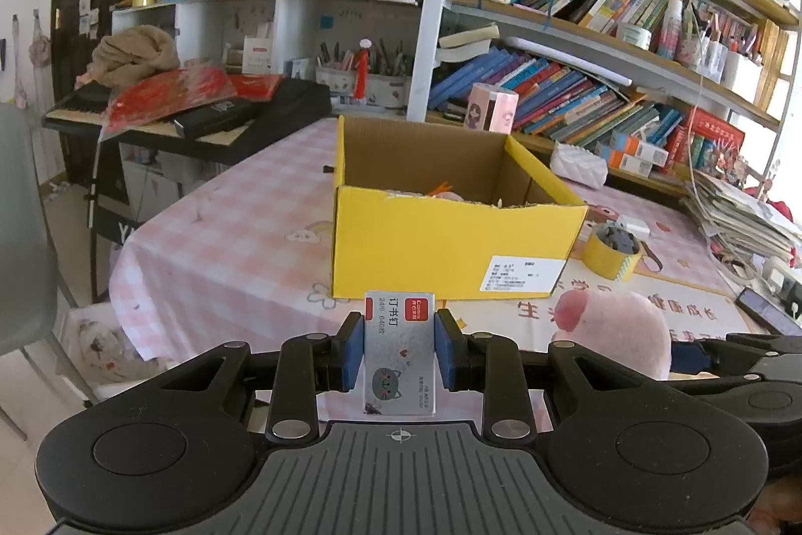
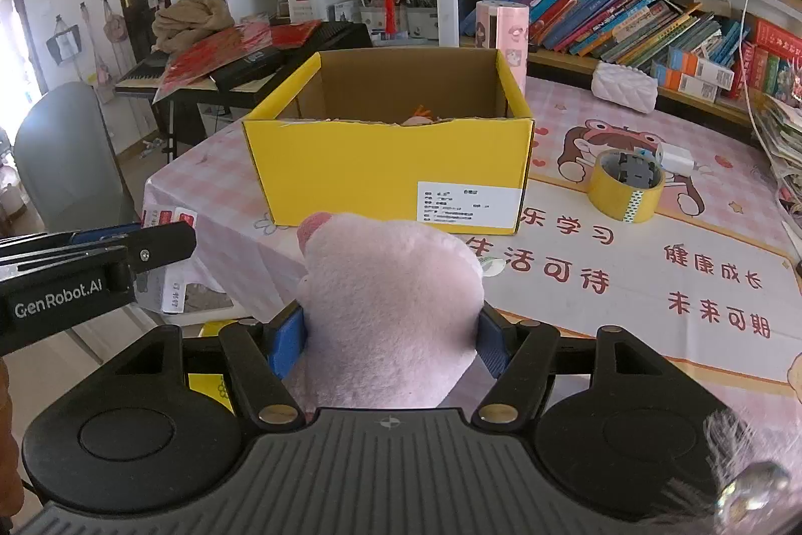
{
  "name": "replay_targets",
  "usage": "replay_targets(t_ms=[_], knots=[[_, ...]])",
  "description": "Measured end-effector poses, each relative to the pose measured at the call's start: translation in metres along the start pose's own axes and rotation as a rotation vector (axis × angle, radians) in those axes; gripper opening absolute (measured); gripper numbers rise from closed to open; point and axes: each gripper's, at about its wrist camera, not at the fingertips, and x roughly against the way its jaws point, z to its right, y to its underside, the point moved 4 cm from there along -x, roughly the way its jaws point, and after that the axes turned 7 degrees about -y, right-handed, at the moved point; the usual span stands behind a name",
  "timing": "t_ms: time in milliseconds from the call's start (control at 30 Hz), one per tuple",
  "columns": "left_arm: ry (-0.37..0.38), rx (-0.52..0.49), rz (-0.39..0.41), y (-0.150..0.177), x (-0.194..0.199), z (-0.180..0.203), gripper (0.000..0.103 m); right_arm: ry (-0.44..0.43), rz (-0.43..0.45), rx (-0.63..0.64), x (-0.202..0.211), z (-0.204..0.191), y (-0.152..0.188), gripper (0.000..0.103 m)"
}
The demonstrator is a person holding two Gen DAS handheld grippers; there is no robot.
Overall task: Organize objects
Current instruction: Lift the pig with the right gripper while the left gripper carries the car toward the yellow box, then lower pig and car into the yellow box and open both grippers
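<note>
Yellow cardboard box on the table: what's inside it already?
Over the front wall of the open yellow cardboard box, only a bit of something orange and pink shows near the middle. The wall hides the rest of the floor, so I cannot tell what else is inside.

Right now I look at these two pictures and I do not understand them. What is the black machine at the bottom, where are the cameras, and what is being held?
There is no robot. A person holds a two-finger gripper in each hand, and a wide-angle camera on each looks forward along its fingers, so the black parts below are the tool itself. One picture is from the left gripper, which is shut on a small box of staples. The other is from the right gripper, shut on a pink plush toy. Ahead, on a table with a pink cloth, stand an open yellow cardboard box, with something already inside, and a roll of yellow tape. Bookshelves are behind.
</note>
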Motion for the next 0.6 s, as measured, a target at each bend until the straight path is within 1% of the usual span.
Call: replay_targets(t_ms=[300, 467, 600], knots=[[-0.007, 0.016, -0.001, 0.000, -0.001, -0.004, 0.028, 0.002, -0.012, 0.010, -0.001, -0.005, 0.000, 0.065], [-0.031, 0.005, 0.024, -0.009, -0.006, -0.002, 0.028, 0.003, 0.011, 0.016, -0.003, -0.002, -0.009, 0.065], [-0.046, -0.015, 0.055, -0.021, -0.010, 0.000, 0.028, -0.010, 0.033, 0.018, -0.008, 0.001, -0.023, 0.065]])
